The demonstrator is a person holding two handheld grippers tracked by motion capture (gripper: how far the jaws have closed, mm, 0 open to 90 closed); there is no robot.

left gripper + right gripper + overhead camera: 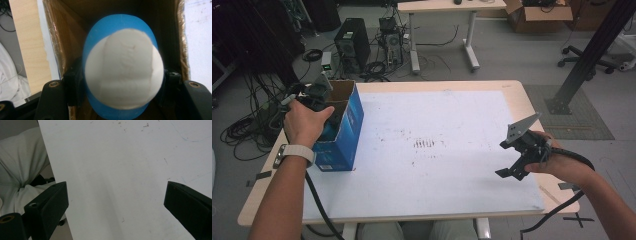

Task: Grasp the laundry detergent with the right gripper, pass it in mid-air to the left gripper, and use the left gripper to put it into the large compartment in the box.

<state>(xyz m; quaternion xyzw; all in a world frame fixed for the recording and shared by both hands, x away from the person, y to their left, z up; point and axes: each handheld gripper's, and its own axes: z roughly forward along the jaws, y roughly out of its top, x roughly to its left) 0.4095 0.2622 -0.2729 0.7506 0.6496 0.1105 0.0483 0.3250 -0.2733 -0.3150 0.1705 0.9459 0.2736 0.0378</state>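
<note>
The table [512, 95] carries a white mat [442, 150] over most of its top, marked with a few dark smudges near the middle. At the table's left edge, toward the far corner, an open blue cardboard box [343, 131] stands upright with its mouth facing up.

The left gripper [314, 97] points down into that box. In the left gripper view its jaws are clamped on a blue-and-white egg-shaped object [123, 68], one pad on each flank, the brown inner walls [67, 37] of the box rising all round it. The object lies straight ahead of the jaws, its long axis running along them, the blue end deeper toward the box floor; whether it touches the floor cannot be told. By my reading, the coming move is a release inside the box, and it turns on that depth.

The right gripper [514, 160] hangs well apart, over the mat near the table's right edge, jaws spread wide with nothing between them.
</note>
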